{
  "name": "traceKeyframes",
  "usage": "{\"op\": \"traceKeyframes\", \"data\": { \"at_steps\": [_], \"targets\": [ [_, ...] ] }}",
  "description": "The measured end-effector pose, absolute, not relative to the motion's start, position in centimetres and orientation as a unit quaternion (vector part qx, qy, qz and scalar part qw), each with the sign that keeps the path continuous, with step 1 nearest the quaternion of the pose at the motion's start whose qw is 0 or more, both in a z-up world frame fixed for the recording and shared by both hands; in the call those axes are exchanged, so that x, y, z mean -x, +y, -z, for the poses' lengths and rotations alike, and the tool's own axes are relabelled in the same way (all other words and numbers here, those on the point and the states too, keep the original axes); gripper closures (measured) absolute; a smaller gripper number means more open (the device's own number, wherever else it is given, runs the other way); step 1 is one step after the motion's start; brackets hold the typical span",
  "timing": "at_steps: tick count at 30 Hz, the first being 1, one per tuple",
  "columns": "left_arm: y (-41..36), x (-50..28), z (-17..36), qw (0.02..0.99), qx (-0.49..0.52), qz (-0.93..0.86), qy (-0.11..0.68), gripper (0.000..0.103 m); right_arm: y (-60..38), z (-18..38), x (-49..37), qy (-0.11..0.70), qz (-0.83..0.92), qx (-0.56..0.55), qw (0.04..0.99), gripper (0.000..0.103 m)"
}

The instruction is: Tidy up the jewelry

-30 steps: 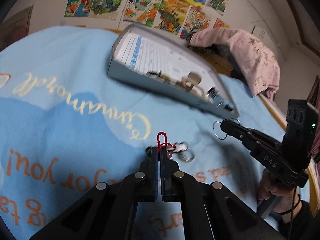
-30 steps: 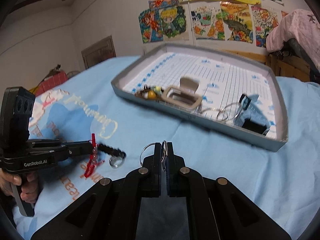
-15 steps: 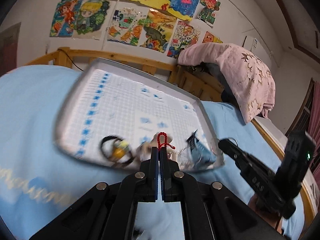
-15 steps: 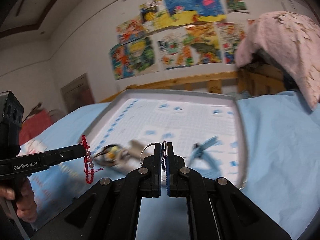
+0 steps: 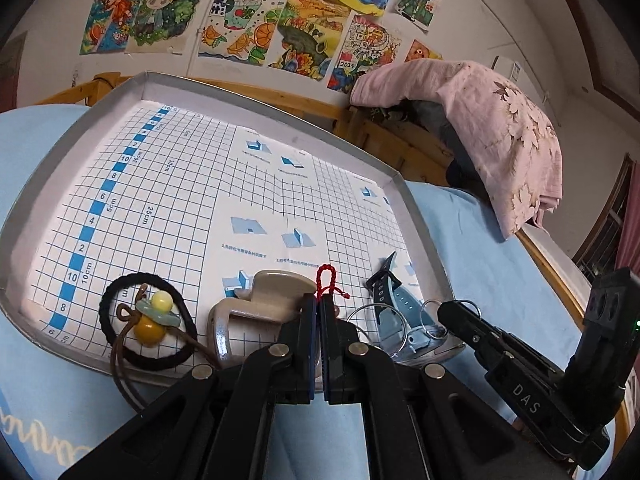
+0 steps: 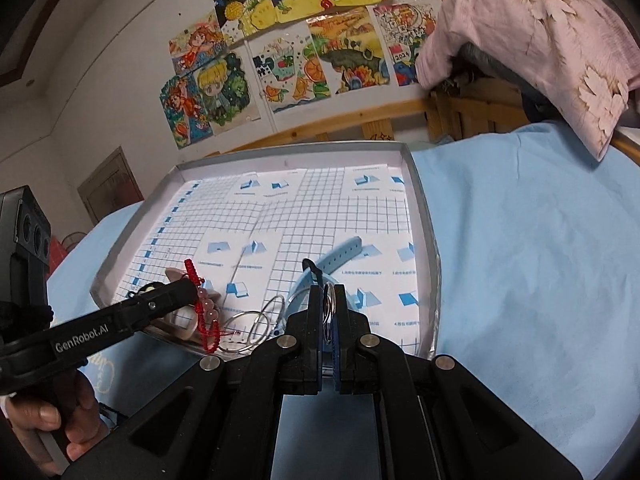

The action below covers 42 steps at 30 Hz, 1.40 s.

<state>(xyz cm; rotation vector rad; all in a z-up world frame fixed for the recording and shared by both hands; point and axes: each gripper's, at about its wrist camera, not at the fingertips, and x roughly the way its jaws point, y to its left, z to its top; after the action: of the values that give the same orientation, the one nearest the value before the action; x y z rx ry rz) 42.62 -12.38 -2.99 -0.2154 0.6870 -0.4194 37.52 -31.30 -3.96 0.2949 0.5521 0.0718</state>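
now red bracelet [image 5: 325,280] sits clamped between left jaws.

In the tray [image 5: 416,216], the hair tie [image 5: 120,312] lies left of the clip [image 5: 260,300], the watch [image 5: 394,308] right of it.

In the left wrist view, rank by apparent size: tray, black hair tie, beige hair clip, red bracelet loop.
1. Tray, far the largest.
2. Black hair tie and beige hair clip: look alike, unranked.
3. Red bracelet, only a small loop showing above the shut left gripper.
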Motion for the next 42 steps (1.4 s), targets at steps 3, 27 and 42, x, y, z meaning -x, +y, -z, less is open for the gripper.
{"op": "traceKeyframes", "data": {
  "at_steps": [3, 27, 42],
  "targets": [
    [-12.4, -42.7, 2.9, 0.915, 0.104, 0.199, 0.336, 0.101, -31.3, 4.1, -37.5, 0.274, -0.031, -0.151, 0.949, 0.099],
    [-7.9, -35.4, -4.3, 0.957, 0.134, 0.122, 0.227, 0.005, -31.5, -2.6, -31.2, 0.177, -0.009, -0.128, 0.976, 0.041],
    [-2.2, -20.4, -7.6, 0.985, 0.092, 0.067, 0.132, 0.0, -26.0, -8.8, -17.0, 0.092, -0.049, -0.057, 0.993, 0.002]
  ]
}}
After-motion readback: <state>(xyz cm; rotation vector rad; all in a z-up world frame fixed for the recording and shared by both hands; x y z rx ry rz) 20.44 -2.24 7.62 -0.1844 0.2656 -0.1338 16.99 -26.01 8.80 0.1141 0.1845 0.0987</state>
